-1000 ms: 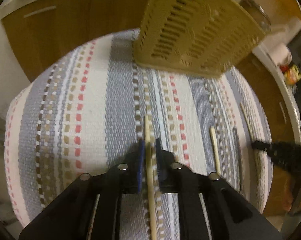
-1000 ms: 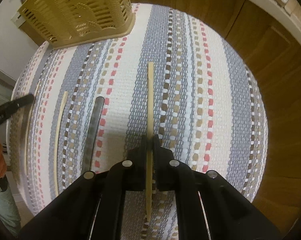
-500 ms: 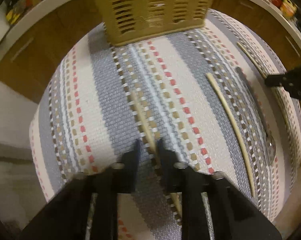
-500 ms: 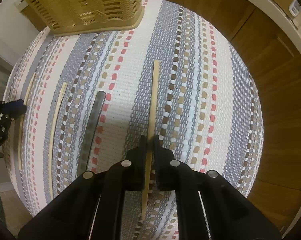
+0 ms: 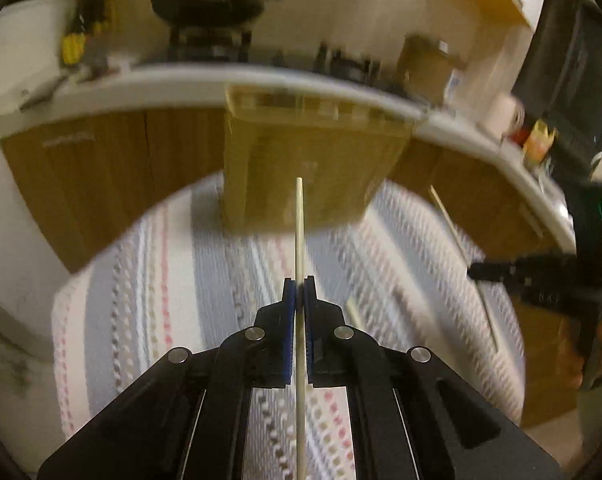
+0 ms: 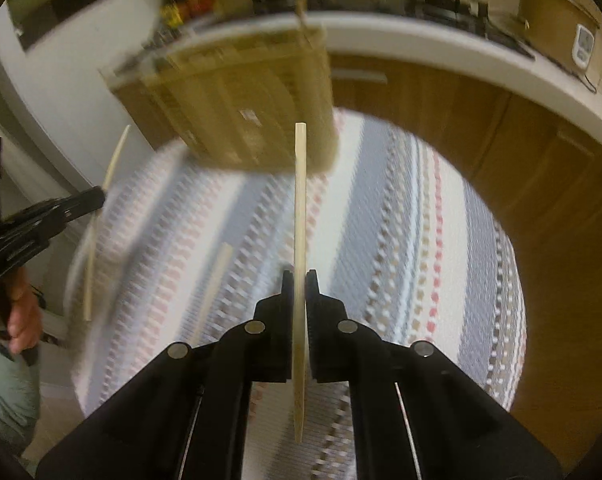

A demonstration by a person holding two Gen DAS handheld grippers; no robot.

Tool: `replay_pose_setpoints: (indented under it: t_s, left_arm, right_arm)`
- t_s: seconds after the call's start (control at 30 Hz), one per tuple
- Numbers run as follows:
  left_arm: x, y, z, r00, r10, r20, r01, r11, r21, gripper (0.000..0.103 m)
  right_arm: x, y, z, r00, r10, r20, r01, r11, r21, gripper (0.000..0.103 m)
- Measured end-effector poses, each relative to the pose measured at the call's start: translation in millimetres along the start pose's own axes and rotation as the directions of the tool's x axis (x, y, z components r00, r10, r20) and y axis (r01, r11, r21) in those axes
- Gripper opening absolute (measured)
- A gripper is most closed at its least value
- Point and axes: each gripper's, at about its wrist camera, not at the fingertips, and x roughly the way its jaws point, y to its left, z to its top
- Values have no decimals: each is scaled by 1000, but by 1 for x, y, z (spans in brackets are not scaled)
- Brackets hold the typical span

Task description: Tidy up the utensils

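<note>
My left gripper (image 5: 299, 280) is shut on a thin wooden chopstick (image 5: 299, 232), held off the striped cloth and pointing at the tan slotted basket (image 5: 313, 168). My right gripper (image 6: 299, 274) is shut on a flat wooden chopstick (image 6: 300, 200), also lifted and pointing at the basket (image 6: 237, 100). The right gripper with its stick shows at the right of the left wrist view (image 5: 501, 272); the left gripper shows at the left of the right wrist view (image 6: 61, 208).
Another wooden chopstick (image 6: 217, 276) lies on the striped cloth (image 6: 401, 240) covering the round table. Wooden cabinets (image 6: 521, 152) and a white counter (image 6: 421, 40) with kitchen items stand behind. The scene is motion-blurred.
Both grippers have lifted their chopsticks off the cloth and tilted up toward the basket. The left jaws, open around the stick a second ago, have closed on it.
</note>
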Motion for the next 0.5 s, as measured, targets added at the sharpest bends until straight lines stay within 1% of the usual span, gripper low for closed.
replay_pose_setpoints:
  t_s: [0.1, 0.17, 0.23, 0.27, 0.3, 0.37, 0.43, 0.5]
  left_arm:
    - [-22, -4, 14, 993, -7, 121, 8, 1000, -9, 2]
    - [-34, -6, 29, 979, -11, 204, 16, 1000, -24, 2]
    - [-47, -5, 39, 962, -25, 272, 36, 999, -37, 2]
    - [-54, -5, 45, 950, -38, 309, 53, 998, -39, 2]
    - [-56, -7, 48, 944, -43, 327, 60, 997, -40, 2]
    - [-67, -7, 60, 925, -49, 377, 72, 996, -47, 2]
    - [-72, -8, 67, 906, -59, 419, 89, 995, -54, 2]
    - [-73, -5, 76, 889, -57, 454, 99, 993, -69, 2]
  right_arm:
    - [-18, 11, 6, 993, 55, 100, -55, 998, 0, 4]
    - [-24, 22, 15, 983, 79, 168, -78, 997, -9, 4]
    - [-32, 26, 25, 970, 97, 221, -96, 995, -15, 4]
    - [-36, 29, 32, 962, 108, 250, -107, 994, -17, 4]
    - [-40, 31, 38, 957, 116, 265, -115, 993, -17, 4]
    - [-43, 36, 49, 942, 139, 305, -140, 990, -17, 4]
    - [-47, 39, 60, 934, 135, 332, -136, 991, -20, 4]
    - [-46, 42, 71, 919, 151, 364, -154, 988, -22, 4]
